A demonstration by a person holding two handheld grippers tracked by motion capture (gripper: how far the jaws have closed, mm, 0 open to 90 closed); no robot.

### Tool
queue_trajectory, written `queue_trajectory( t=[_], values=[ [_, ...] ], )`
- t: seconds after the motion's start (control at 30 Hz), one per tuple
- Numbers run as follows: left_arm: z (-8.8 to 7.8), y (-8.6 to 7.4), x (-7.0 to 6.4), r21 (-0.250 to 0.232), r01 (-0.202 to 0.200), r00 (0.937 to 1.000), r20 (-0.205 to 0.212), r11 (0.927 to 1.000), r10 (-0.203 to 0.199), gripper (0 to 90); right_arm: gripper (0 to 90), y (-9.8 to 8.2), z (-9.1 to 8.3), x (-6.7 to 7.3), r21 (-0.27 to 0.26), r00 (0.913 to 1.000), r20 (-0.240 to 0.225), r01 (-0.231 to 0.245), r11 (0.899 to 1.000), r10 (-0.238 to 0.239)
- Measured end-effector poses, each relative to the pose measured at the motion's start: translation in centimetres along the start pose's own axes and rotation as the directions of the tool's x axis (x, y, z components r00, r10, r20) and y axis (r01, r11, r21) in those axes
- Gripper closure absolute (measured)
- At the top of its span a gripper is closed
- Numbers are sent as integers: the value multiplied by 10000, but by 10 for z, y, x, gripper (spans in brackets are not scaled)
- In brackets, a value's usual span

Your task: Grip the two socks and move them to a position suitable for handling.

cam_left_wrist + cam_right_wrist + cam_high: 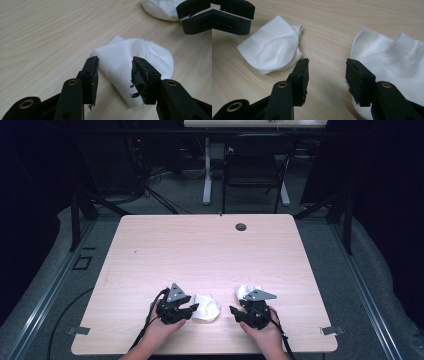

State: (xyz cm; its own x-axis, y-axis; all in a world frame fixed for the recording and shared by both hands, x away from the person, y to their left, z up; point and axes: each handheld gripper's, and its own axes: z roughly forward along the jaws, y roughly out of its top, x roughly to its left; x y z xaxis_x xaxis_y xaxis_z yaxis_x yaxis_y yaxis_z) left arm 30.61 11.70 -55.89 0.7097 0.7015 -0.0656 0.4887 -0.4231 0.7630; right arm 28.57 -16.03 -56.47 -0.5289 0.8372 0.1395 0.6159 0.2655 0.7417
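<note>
Two white socks are laid near the table's (150, 245) 6 o'clock edge. The left gripper (115, 75) is spread around the folded sock (135, 57), not pinching yet; the right gripper (327, 75) is spread beside the ribbed sock (397, 57). Pickup looks pending, so a squeeze seems needed next.

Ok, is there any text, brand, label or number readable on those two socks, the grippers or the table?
None can be read: the left sock, the right sock, the left gripper, the right gripper and the table all show plain surfaces with no print.
</note>
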Motion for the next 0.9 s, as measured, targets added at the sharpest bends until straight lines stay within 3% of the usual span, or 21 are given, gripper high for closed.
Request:
queue_trajectory(
  t=[0.1,0.3,0.53,0.9],
  values=[
    [4,3,-5,4,23,9999,137,10000,-23,572,540,0,0,0,-49,10000,-22,-50,10000,50],
    [13,5,-14,283,-315,9993,208,9991,309,614,544,1,-1,-1,-33,10000,-14,-29,10000,29],
    [22,-2,-18,654,-471,9988,172,9967,461,655,538,1,-1,-1,-28,10000,-30,-9,10000,9],
    [16,-12,-18,774,-859,9962,206,9933,846,686,535,1,-1,-1,-52,10000,4,-5,10000,5]
  ],
)
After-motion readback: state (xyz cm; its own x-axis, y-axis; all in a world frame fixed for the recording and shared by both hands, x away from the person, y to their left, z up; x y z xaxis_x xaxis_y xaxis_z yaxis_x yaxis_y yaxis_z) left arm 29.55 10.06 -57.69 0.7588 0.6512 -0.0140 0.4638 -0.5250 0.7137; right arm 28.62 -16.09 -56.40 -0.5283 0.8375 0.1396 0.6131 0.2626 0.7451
